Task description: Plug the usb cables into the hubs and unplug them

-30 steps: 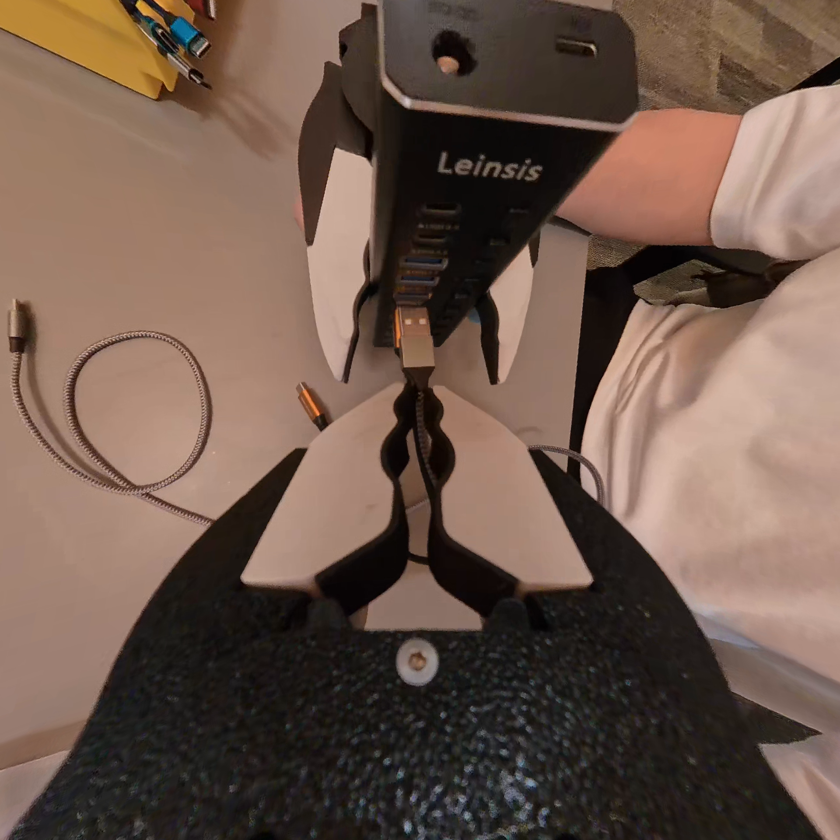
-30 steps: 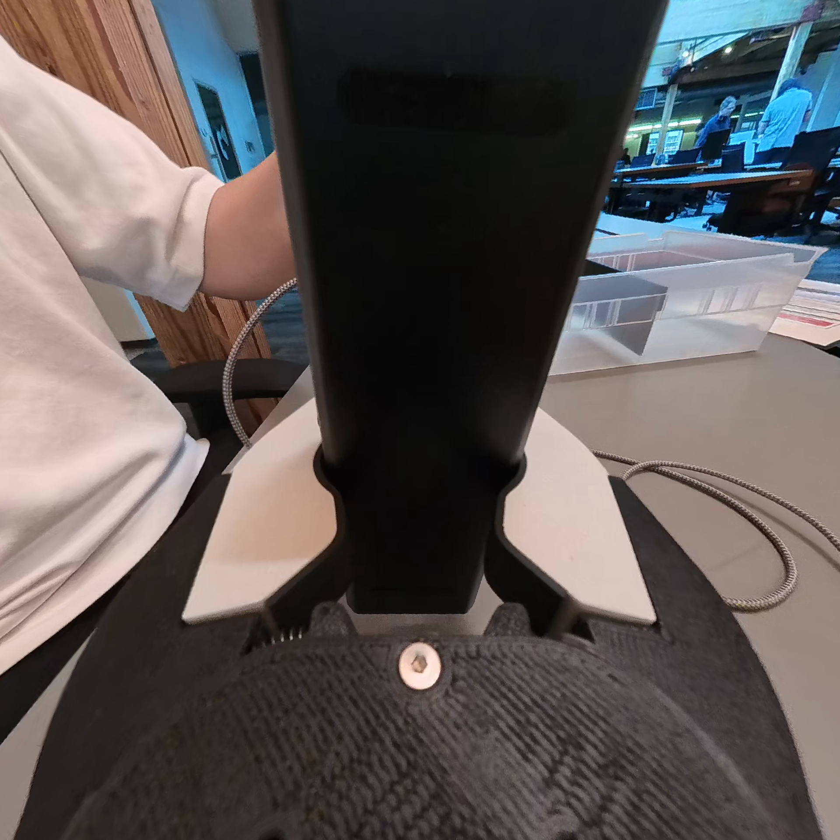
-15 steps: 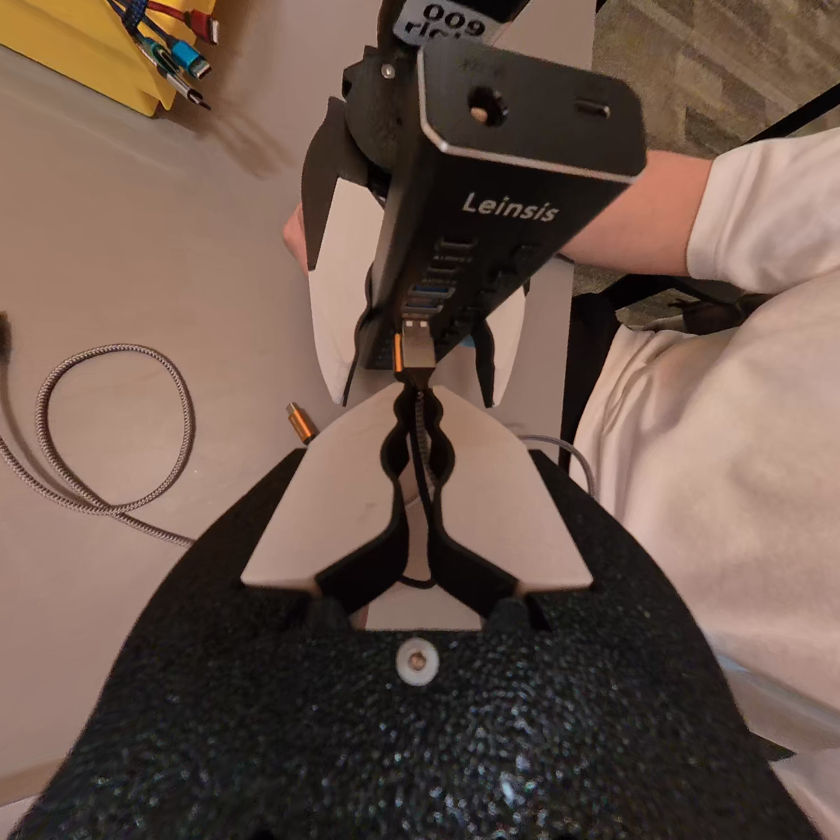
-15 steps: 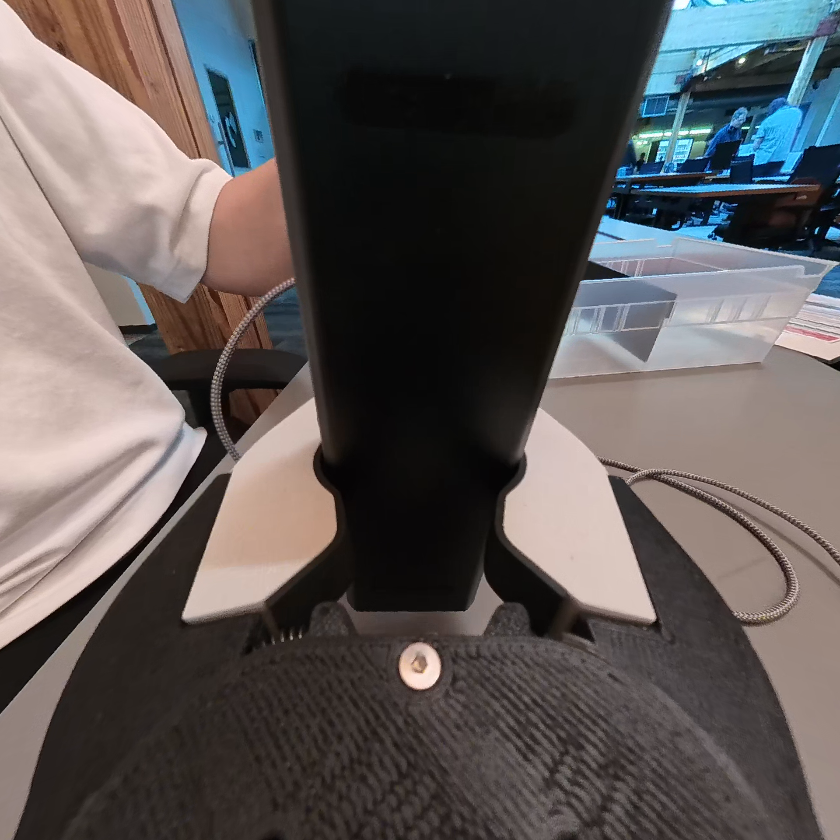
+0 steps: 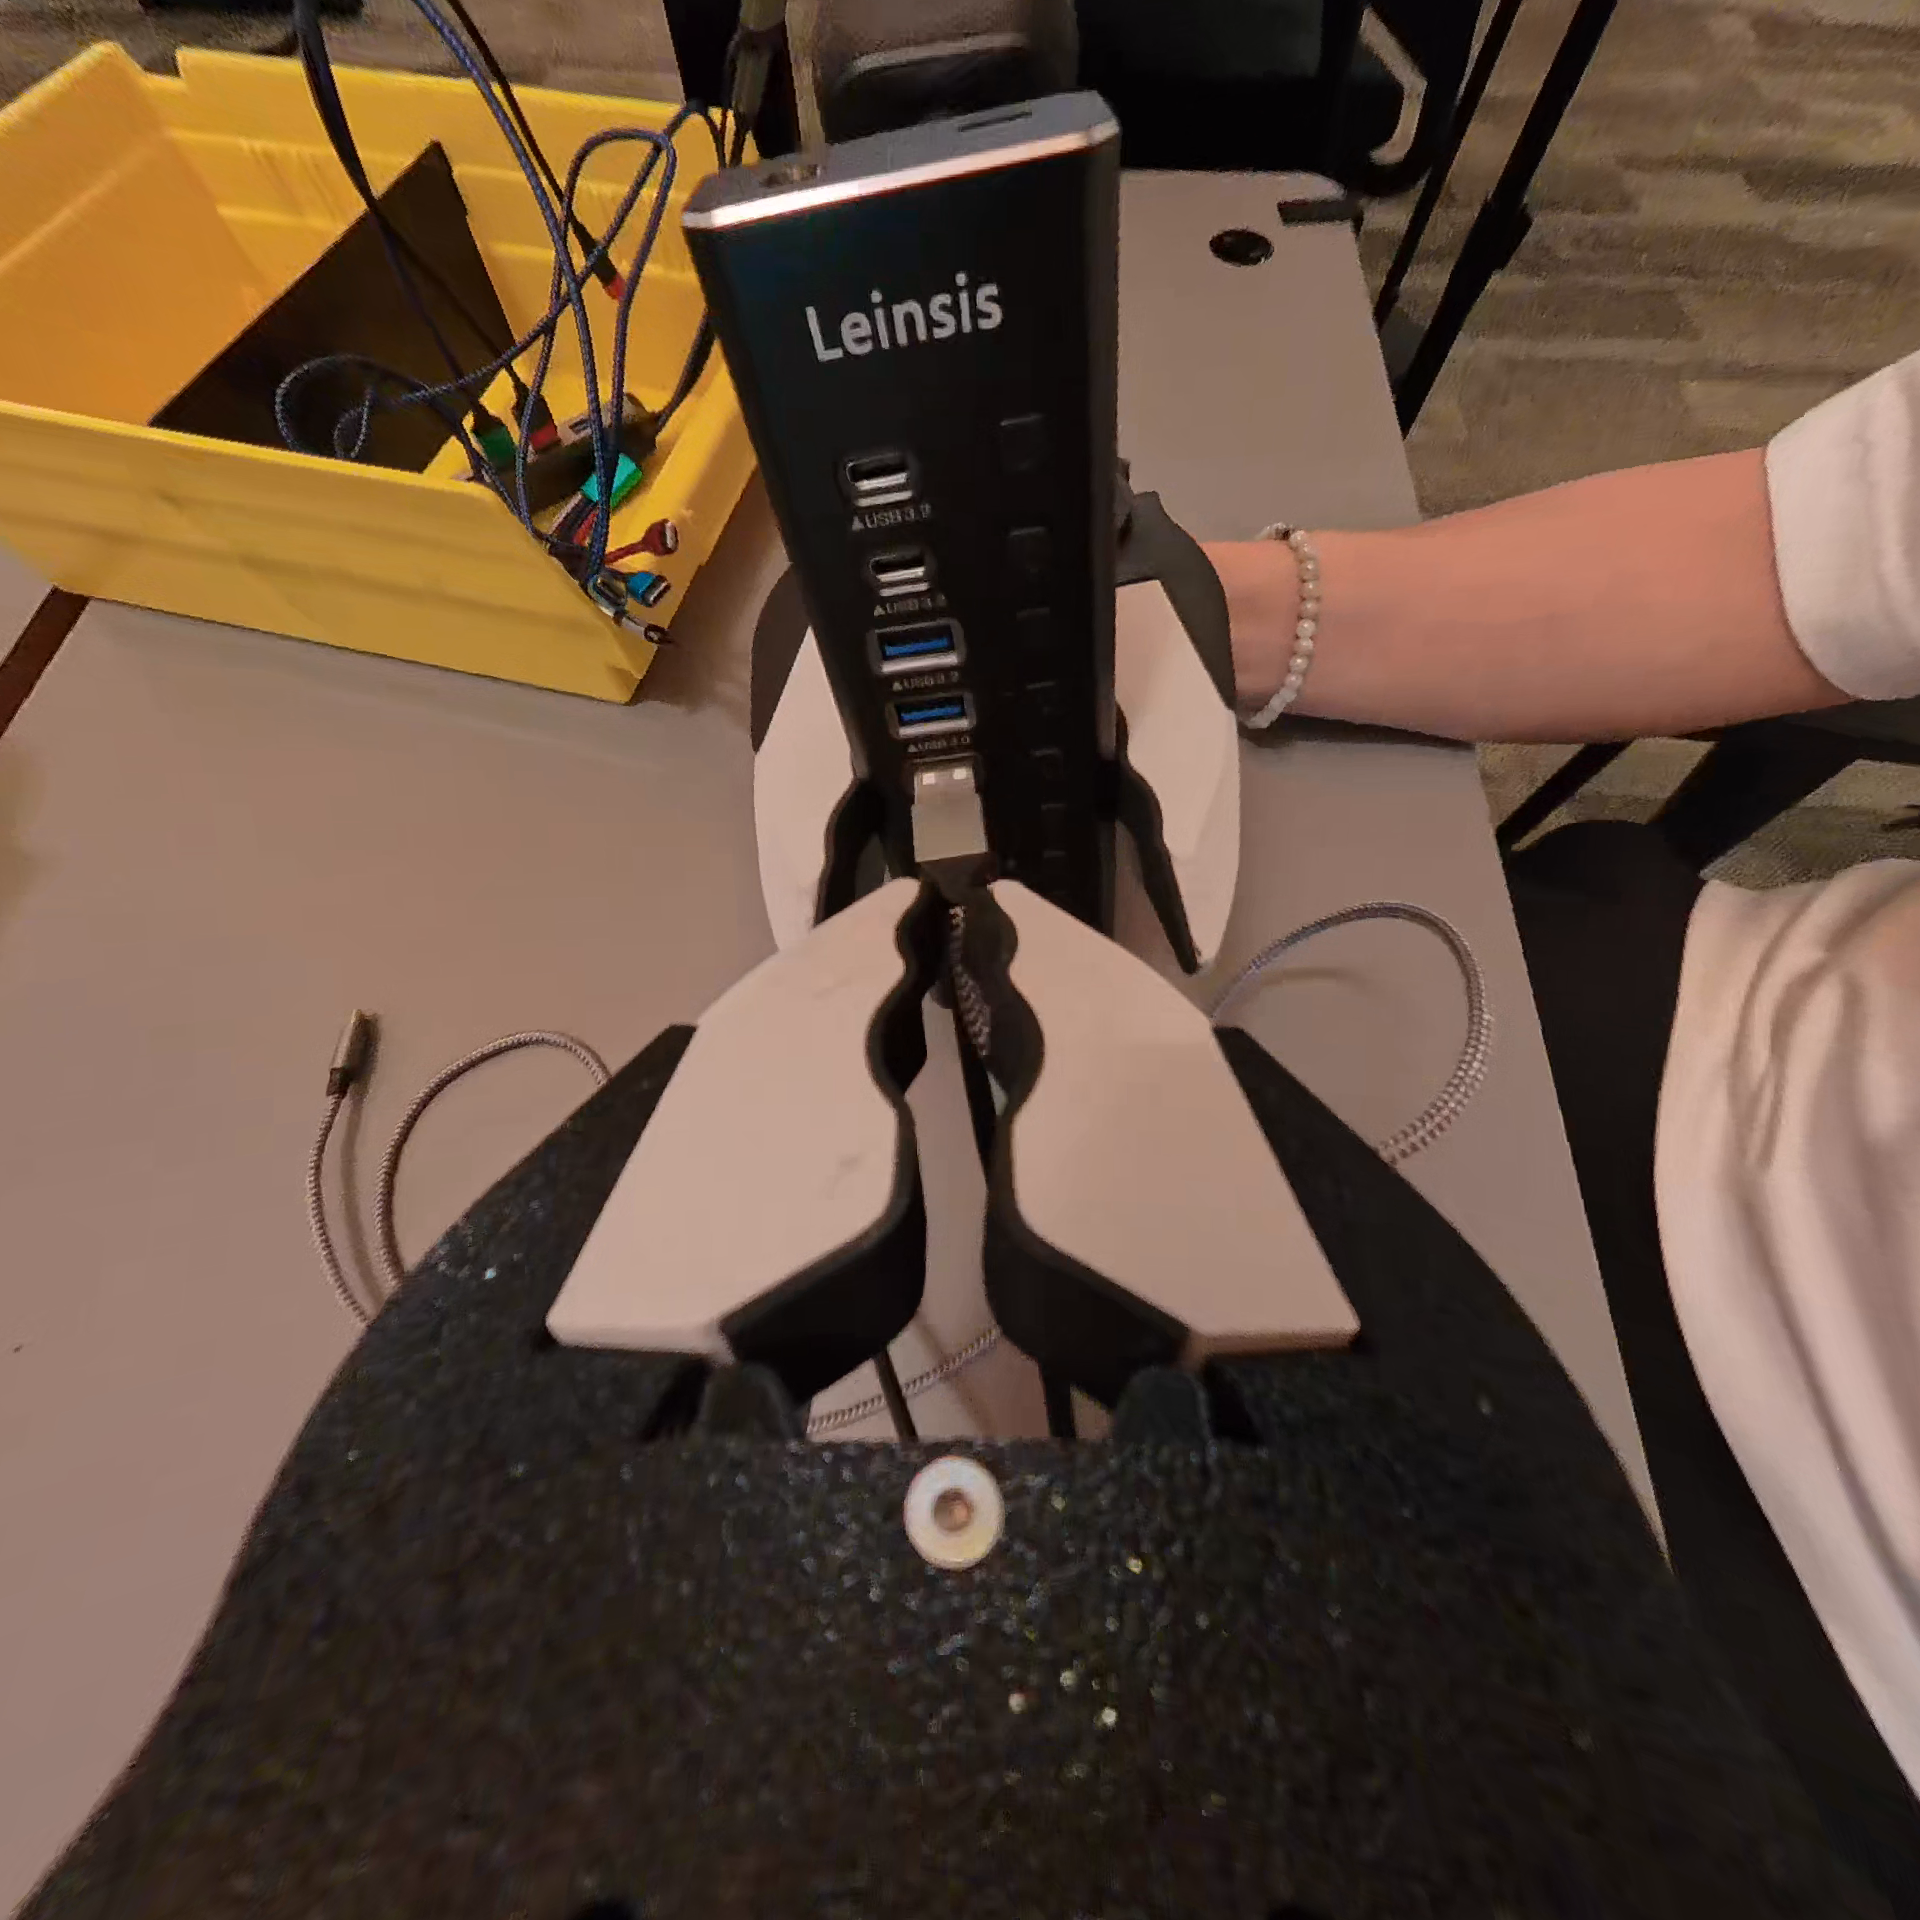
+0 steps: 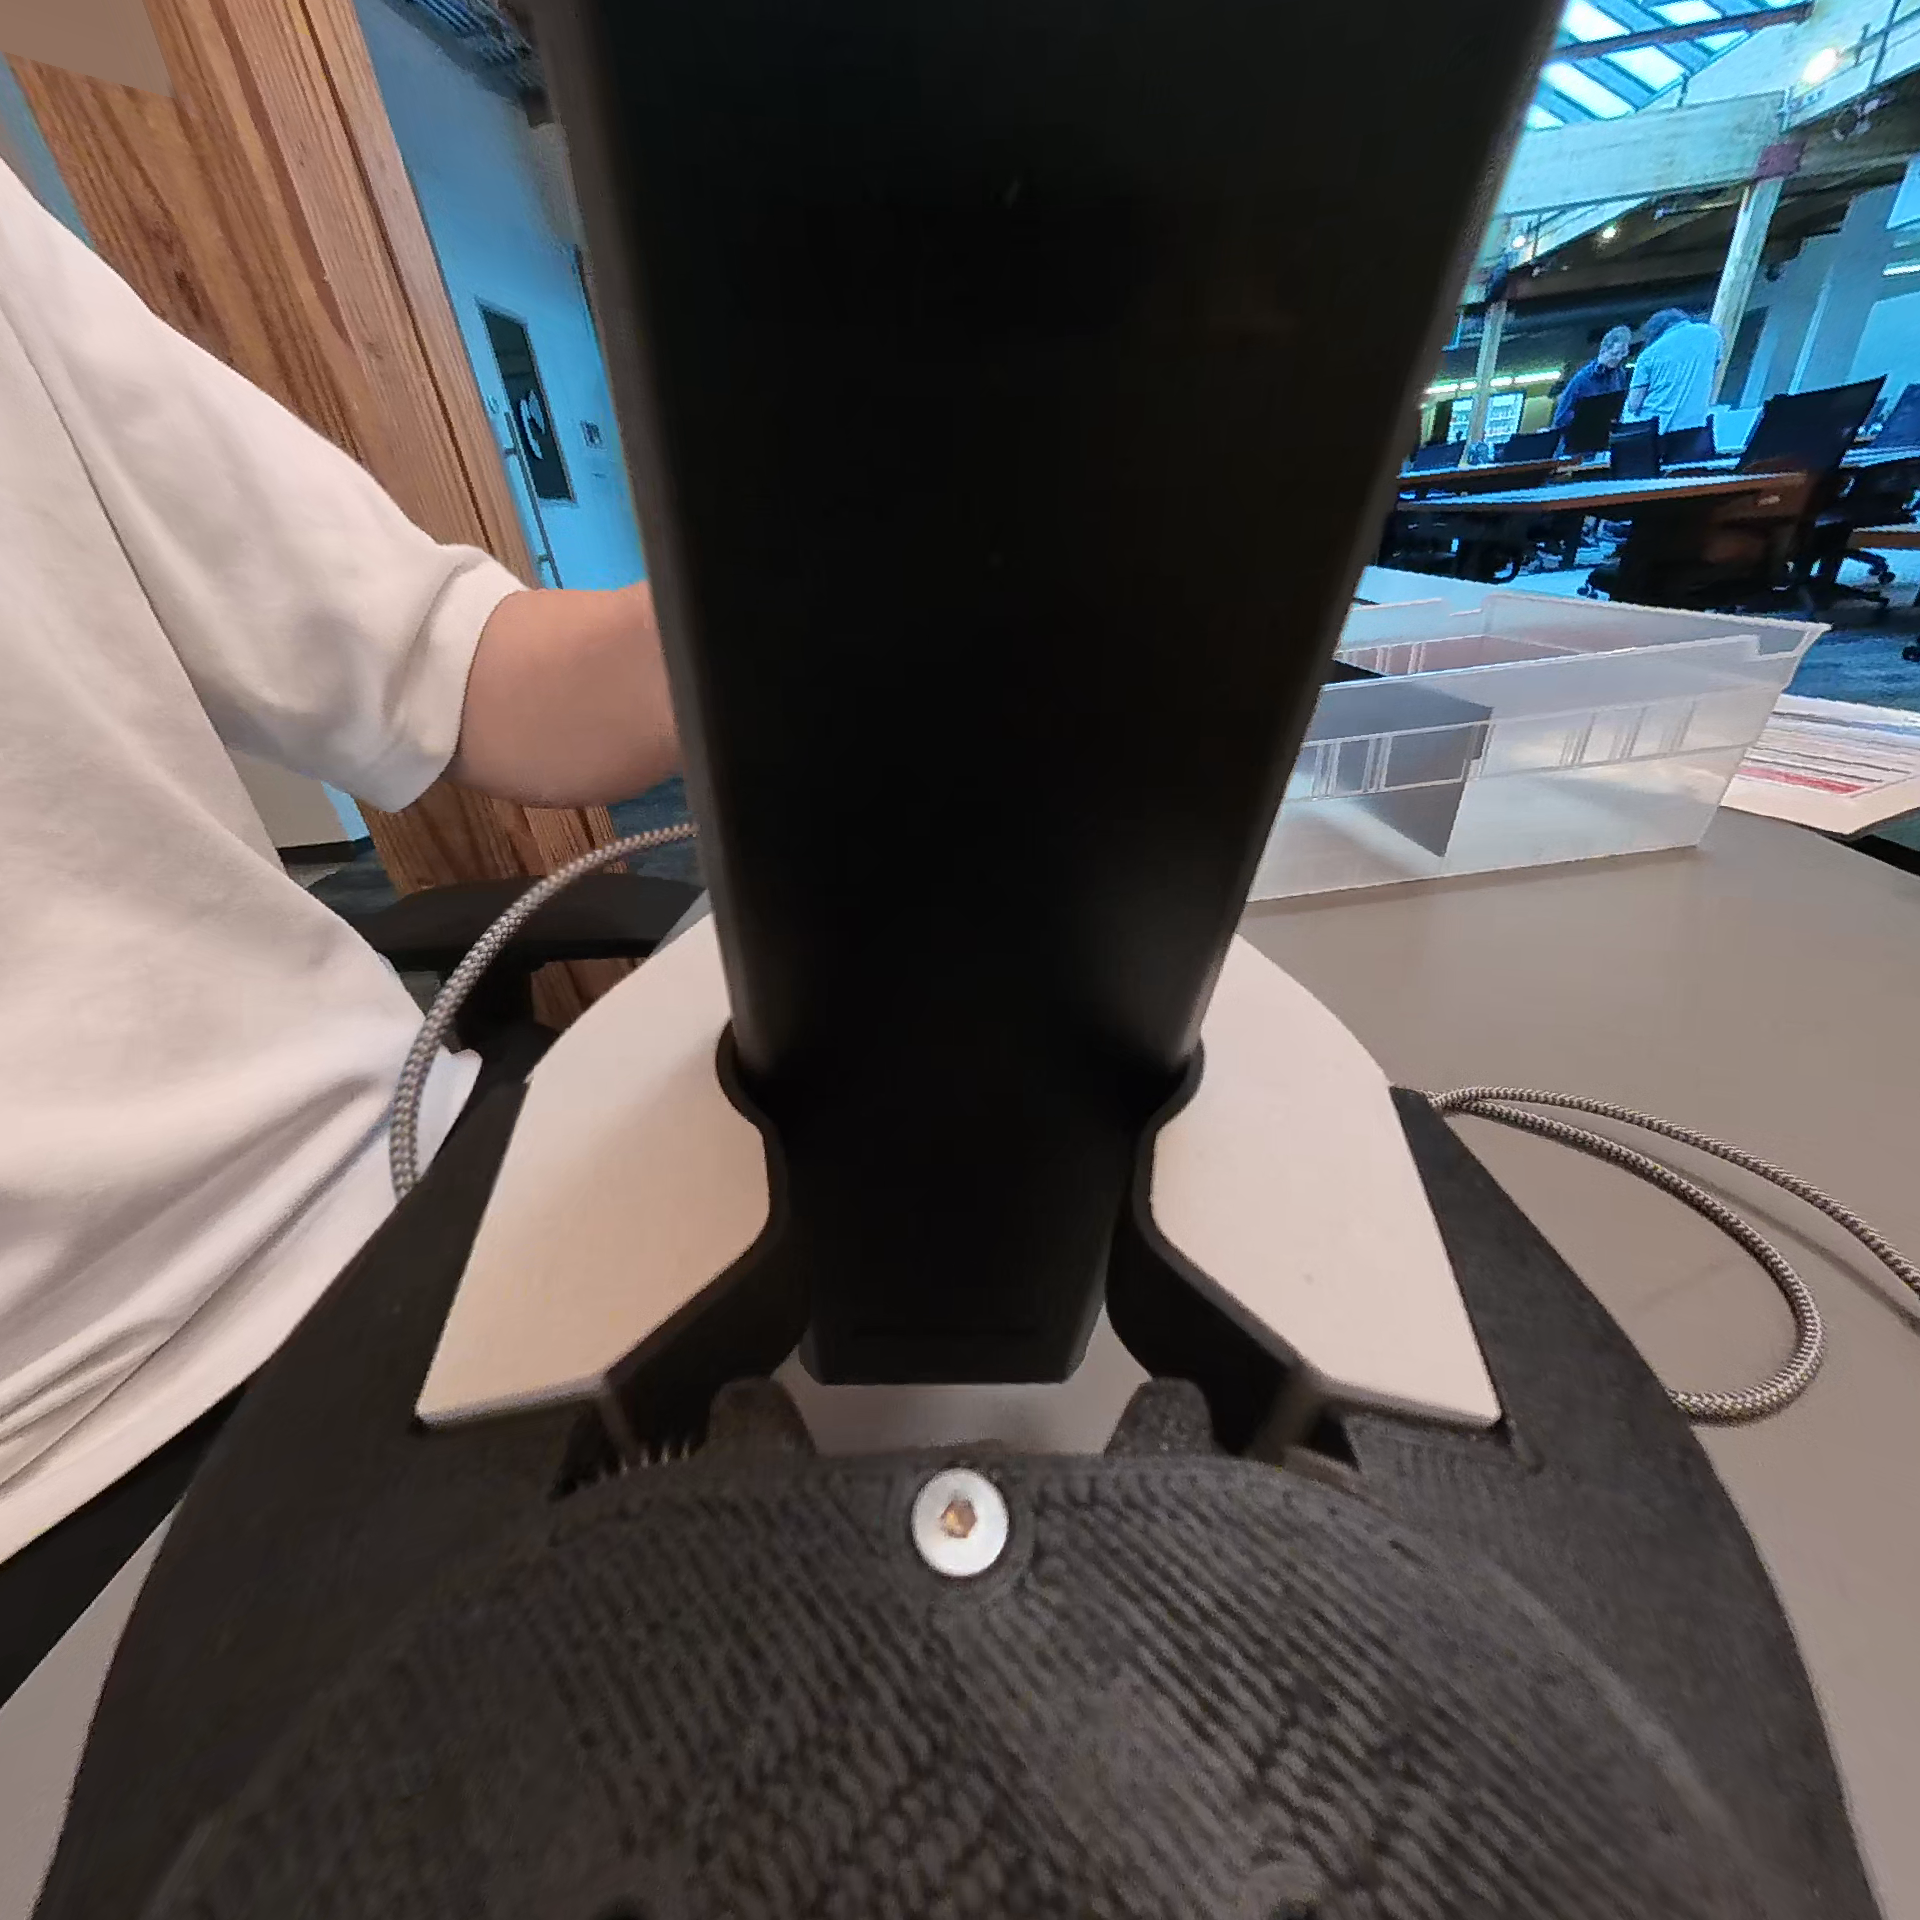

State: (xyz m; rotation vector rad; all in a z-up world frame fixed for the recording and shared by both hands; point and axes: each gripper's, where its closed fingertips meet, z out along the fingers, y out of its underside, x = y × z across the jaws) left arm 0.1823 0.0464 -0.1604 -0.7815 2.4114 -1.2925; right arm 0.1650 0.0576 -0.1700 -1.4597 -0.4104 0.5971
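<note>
Plug at the lowest port, hub now raised upright

Left wrist view: the left gripper (image 5: pixel 951 904), fingers clamped on the braided usb cable (image 5: pixel 1449 1049), holds its plug (image 5: pixel 945 821) at the hub (image 5: pixel 914 499), mid-frame; since a second ago the hub has tilted upright, so insertion looks imminent. Four free ports show above; one yellow bin (image 5: pixel 260 499) upper left. Right wrist view: the right gripper (image 6: pixel 961 1143) grips the hub's base; one clear bin (image 6: pixel 1558 748) at right.

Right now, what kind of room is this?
Probably a big shared office or workshop: rows of long desks with dark chairs far behind, a grey table, and a yellow bin of cables.
</note>
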